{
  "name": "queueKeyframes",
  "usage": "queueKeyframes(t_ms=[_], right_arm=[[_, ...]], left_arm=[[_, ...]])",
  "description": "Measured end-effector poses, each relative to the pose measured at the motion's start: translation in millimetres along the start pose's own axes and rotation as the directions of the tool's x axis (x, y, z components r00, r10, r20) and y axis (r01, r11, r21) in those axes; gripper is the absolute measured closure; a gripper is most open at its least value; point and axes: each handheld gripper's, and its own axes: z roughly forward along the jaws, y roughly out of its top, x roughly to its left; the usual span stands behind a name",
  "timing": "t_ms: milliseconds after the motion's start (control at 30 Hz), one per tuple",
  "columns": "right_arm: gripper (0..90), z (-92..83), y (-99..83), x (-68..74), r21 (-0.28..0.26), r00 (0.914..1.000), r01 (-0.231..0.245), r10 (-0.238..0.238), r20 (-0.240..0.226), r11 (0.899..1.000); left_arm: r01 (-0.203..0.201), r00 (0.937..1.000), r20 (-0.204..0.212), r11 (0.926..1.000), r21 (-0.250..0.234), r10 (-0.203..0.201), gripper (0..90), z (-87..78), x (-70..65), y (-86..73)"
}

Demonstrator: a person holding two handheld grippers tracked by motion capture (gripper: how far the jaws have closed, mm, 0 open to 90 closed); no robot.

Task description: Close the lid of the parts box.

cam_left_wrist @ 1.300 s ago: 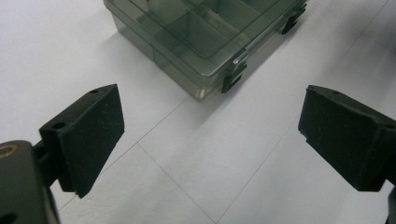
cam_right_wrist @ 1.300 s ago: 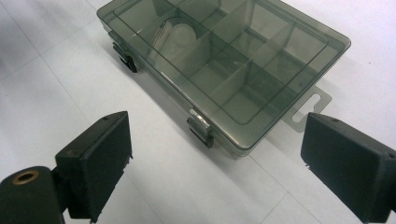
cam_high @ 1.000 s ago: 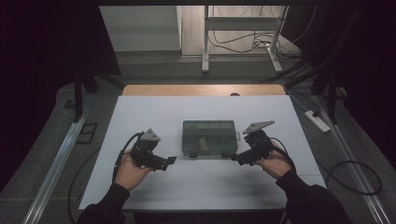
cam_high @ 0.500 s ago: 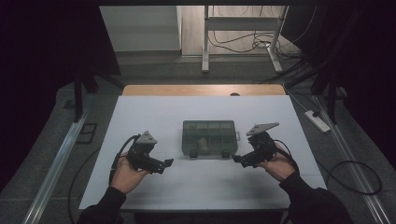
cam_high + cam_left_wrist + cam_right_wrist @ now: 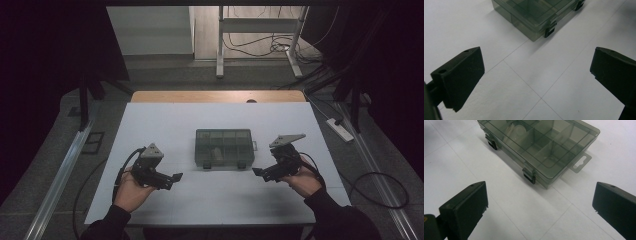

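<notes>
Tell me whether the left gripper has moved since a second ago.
Yes. The left gripper has slid nearer the person, away from the organizer box, which stayed put on the table.

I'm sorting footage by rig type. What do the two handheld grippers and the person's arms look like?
Both the left gripper and right gripper are black, each topped by a grey three-cornered plate and trailing a black cable. Their jaws are blocky black pads with small holes near the tips. The person wears dark long sleeves.

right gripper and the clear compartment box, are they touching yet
Apart. In the right gripper view, the right gripper has its jaws wide open with bare white table between them and the compartment box, whose black latches face the jaws.
</notes>
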Motion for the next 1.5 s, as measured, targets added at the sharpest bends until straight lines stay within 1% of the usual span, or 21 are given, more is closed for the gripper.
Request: queueKeyframes(t_ms=[333, 533, 700, 800, 833, 1000, 1133, 1500], right_arm=[[0.0, -8.1, -7.6, -2.0, -0.011, 0.9999, -0.012, 0.012, 0.007, 1.000], [0.0, -13.5, -12.8, -2.9, -0.017, 0.9996, -0.022, 0.022, 0.016, 1.000], [0.0, -16.7, -17.8, -3.1, -0.031, 0.9984, -0.050, 0.051, 0.025, 0.998], [0.0, -18.3, -19.5, -3.5, -0.032, 0.9982, -0.054, 0.054, 0.026, 0.998], [0.0, -20.3, -21.7, -3.5, -0.038, 0.9977, -0.061, 0.062, 0.027, 0.997], [0.0, -24.4, -26.3, -3.7, -0.041, 0.9969, -0.071, 0.073, 0.031, 0.997], [0.0, -27.9, -31.3, -3.4, -0.034, 0.9967, -0.069, 0.070, 0.040, 0.997], [0.0, -39.0, -45.9, -7.2, -0.036, 0.9934, -0.098, 0.100, 0.057, 0.995]], left_arm=[[0.004, 0.9999, -0.010, 0.9999, -0.016, -0.004, 0.1, -7.8, 0.5, -5.1], [0.003, 0.9999, -0.011, 0.9992, -0.040, -0.004, 0.1, -14.4, 1.0, -9.2], [0.001, 0.9999, -0.014, 0.9991, -0.043, -0.001, 0.1, -19.1, 1.2, -13.6], [0.003, 0.9999, -0.015, 0.9990, -0.045, -0.004, 0.1, -21.2, 1.2, -15.4], [0.011, 0.9998, -0.016, 0.9986, -0.051, -0.012, 0.1, -22.8, 1.2, -17.0], [0.034, 0.9993, -0.013, 0.9973, -0.065, -0.034, 0.0, -27.7, 3.0, -20.9], [0.050, 0.9986, -0.012, 0.9961, -0.072, -0.051, 0.0, -31.4, 3.6, -24.7], [0.059, 0.9977, -0.030, 0.9961, -0.066, -0.061, 0.0, -40.1, 3.2, -34.6]])
